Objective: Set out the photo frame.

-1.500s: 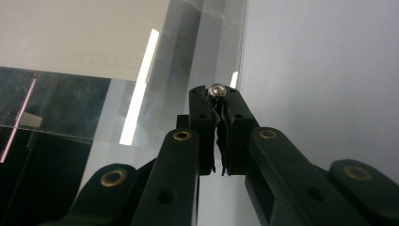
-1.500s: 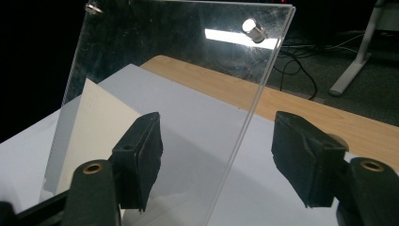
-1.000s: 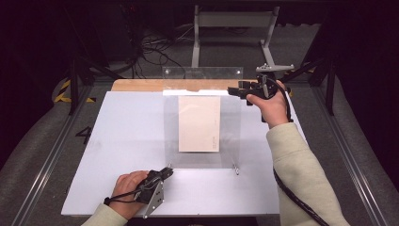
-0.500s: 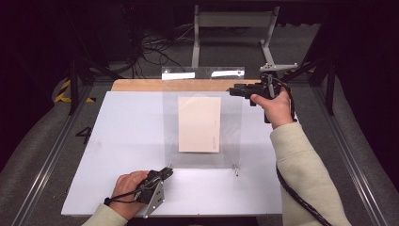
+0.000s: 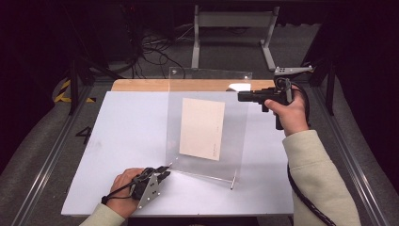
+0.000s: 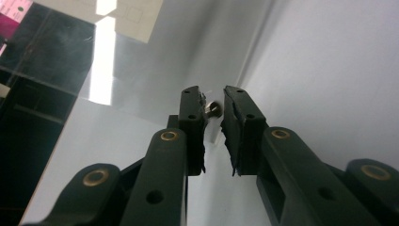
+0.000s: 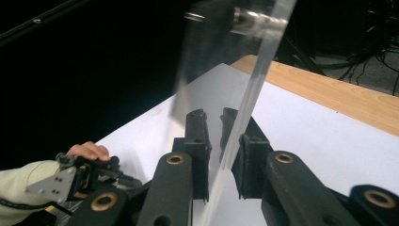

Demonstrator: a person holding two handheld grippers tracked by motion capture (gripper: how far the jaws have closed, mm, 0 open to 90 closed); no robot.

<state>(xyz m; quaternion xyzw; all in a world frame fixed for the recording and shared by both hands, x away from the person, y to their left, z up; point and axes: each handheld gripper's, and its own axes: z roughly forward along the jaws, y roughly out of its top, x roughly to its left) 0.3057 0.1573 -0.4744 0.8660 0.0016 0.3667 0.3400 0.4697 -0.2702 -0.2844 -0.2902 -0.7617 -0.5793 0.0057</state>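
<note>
A clear acrylic frame [image 5: 207, 125] with a cream card [image 5: 202, 128] inside stands tilted up from the white bench [image 5: 127, 136]. Its near edge rests on the bench, and its far edge is raised toward the wooden strip [image 5: 141, 85] along the bench's back.

The right claw [image 5: 241, 96] is held level at the frame's upper right corner, pointing left in the high view, with the person's hand [image 5: 288, 113] wrapped round its handle. In the right gripper view the transparent edge of the frame runs down between the two black jaws. The jaws have just been closing on it. A narrow gap still shows on the left jaw's side, and the edge lies against or very near the right jaw, so a full clamp cannot be told for certain. A metal standoff [image 7: 244, 16] sits at the frame's corner at the top of that view.

The left claw [image 5: 164, 170] lies low on the bench at the frame's near left corner, held by the other hand [image 5: 123, 186], with its grey plate [image 5: 149, 190] facing up. In the left gripper view the jaws stand a little apart, having just been opening, and a small brass-coloured screw post [image 6: 212, 108] at the frame's corner sits in the gap between their tips. The left fingertip [image 6: 193, 106] looks close to the post, while the right one is clear of it, so the claw is not pressing on it.

A second metal post [image 5: 233, 180] stands at the frame's near right corner, touching the bench.
</note>
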